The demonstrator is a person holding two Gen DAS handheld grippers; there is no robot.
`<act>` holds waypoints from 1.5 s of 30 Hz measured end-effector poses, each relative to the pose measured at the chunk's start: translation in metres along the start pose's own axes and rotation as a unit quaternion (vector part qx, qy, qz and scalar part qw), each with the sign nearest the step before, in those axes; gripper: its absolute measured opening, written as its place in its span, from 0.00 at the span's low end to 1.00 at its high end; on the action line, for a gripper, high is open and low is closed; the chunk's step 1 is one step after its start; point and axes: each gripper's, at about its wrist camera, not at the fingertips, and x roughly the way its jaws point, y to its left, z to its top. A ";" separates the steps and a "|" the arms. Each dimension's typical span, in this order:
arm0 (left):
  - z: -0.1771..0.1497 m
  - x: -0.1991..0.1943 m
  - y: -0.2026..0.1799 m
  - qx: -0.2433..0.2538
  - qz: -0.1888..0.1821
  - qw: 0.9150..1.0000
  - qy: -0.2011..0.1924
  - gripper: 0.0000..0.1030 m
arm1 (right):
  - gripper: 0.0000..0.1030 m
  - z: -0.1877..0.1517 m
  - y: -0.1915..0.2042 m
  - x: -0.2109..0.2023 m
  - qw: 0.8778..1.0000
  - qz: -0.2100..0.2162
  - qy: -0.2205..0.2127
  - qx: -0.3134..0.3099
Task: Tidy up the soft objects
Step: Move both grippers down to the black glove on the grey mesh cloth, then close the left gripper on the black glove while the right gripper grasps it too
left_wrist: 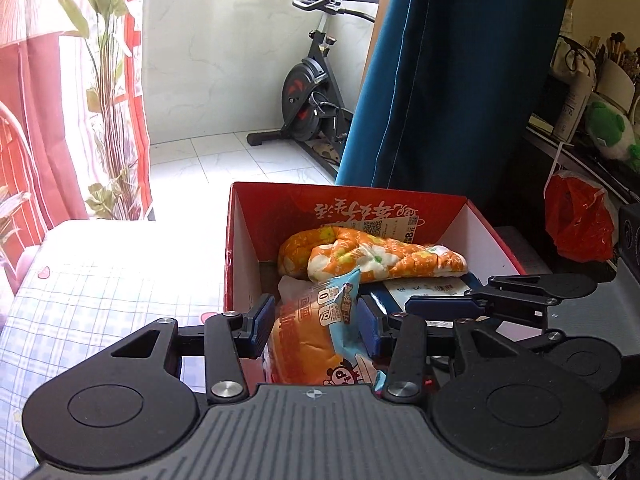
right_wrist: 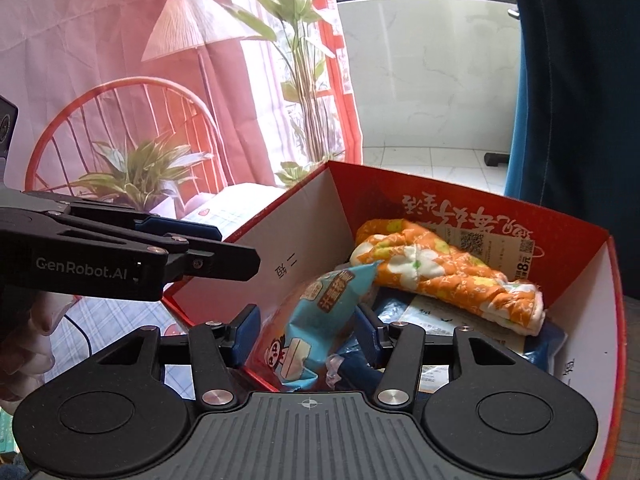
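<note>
A packaged bread bun (left_wrist: 316, 332) in a blue and clear wrapper lies at the near end of a red cardboard box (left_wrist: 240, 248). My left gripper (left_wrist: 316, 322) has a blue pad on each side of the bun. My right gripper (right_wrist: 308, 332) has its pads either side of the same bun (right_wrist: 320, 320). The other gripper shows at the right of the left wrist view (left_wrist: 512, 300) and at the left of the right wrist view (right_wrist: 132, 252). An orange floral cloth (left_wrist: 372, 256) lies rolled at the box's far end (right_wrist: 440, 276).
The box (right_wrist: 580, 280) stands on a blue checked tablecloth (left_wrist: 100, 292). Flat packets lie under the bun. An exercise bike (left_wrist: 312, 92), a blue curtain (left_wrist: 440, 80), a red bag (left_wrist: 580, 220) and a printed backdrop (right_wrist: 160, 100) surround the table.
</note>
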 end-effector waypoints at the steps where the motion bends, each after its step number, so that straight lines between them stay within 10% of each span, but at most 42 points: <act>1: -0.001 -0.002 -0.001 -0.002 0.001 1.000 -0.002 0.46 | 0.34 0.001 0.000 -0.004 1.000 -0.005 -0.004 -0.001; 15: -0.044 -0.031 -0.019 0.026 0.034 0.999 -0.006 0.47 | 0.32 -0.039 0.016 -0.059 0.995 -0.093 -0.029 0.005; 45: -0.216 -0.067 -0.039 -0.010 -0.016 1.000 0.022 0.47 | 0.41 -0.230 0.037 -0.125 0.996 -0.060 -0.017 0.065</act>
